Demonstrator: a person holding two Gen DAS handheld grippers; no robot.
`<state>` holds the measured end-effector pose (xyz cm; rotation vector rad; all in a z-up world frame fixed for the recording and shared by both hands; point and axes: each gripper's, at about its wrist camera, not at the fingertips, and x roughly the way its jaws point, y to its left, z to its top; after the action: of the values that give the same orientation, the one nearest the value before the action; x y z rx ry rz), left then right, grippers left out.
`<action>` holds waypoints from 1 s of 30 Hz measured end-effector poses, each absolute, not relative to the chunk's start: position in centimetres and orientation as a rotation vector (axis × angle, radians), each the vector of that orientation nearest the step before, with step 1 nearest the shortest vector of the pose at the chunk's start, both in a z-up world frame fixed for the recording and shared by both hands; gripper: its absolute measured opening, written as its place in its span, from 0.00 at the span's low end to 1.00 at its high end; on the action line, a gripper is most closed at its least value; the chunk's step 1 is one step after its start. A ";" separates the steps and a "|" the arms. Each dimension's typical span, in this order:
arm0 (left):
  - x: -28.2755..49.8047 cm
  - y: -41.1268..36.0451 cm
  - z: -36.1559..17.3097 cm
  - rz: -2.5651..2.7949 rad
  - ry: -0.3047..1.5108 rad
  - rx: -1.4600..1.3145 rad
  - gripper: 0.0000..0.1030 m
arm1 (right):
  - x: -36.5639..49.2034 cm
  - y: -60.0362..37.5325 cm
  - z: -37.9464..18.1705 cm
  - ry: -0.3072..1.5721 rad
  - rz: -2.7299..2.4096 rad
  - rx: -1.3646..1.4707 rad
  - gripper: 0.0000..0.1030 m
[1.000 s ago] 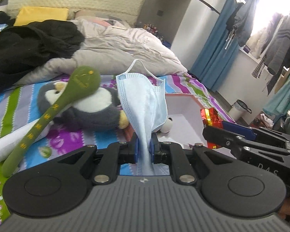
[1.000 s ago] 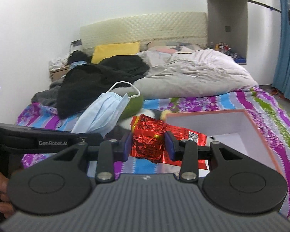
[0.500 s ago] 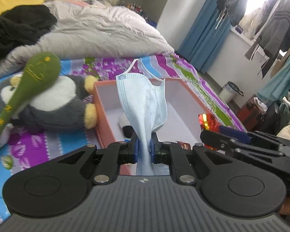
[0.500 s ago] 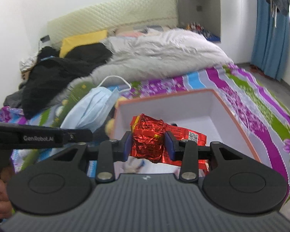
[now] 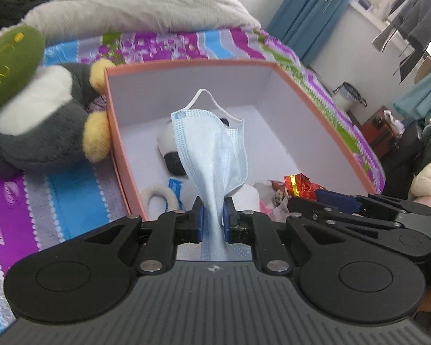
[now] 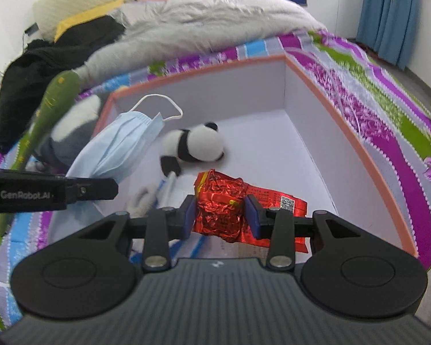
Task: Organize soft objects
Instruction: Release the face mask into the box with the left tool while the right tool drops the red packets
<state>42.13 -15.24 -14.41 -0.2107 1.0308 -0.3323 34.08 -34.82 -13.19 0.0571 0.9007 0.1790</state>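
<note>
My left gripper (image 5: 212, 215) is shut on a light blue face mask (image 5: 212, 155) that stands up over the open orange box (image 5: 186, 64). The mask (image 6: 120, 146) also shows in the right wrist view, at the box's left wall. My right gripper (image 6: 220, 215) is shut on a crumpled red foil packet (image 6: 219, 204), held above the box (image 6: 344, 132). The same packet (image 5: 297, 182) shows at the right in the left wrist view. Inside the box lies a small panda plush (image 6: 195, 143), partly hidden behind the mask in the left wrist view.
A grey penguin plush (image 5: 40, 126) and a long green plush (image 5: 8, 63) lie on the striped bedsheet (image 5: 17, 201) left of the box. A grey duvet (image 6: 209, 20) and black clothes (image 6: 43, 57) are piled at the bed's head. A white ring-shaped item (image 5: 158, 198) sits in the box's near corner.
Both grippers have dropped and moved forward over the box, which now fills both views. The mask and red packet stay gripped. The panda plush inside has come into view.
</note>
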 end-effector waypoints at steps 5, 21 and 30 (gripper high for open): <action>43.7 -16.0 -16.3 -0.323 1.079 -0.201 0.14 | 35.8 -35.5 -15.3 0.956 0.170 0.057 0.40; 42.8 -16.3 -14.7 -0.311 1.040 -0.151 0.58 | 36.2 -36.8 -15.4 0.974 0.161 0.106 0.57; 38.7 -14.9 -8.8 -0.309 0.934 -0.147 0.58 | 33.0 -37.0 -9.9 0.851 0.153 0.134 0.57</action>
<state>38.70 -14.93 -8.79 -0.1468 0.9336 -0.3085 33.02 -37.02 -9.85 0.1344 0.8514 0.1528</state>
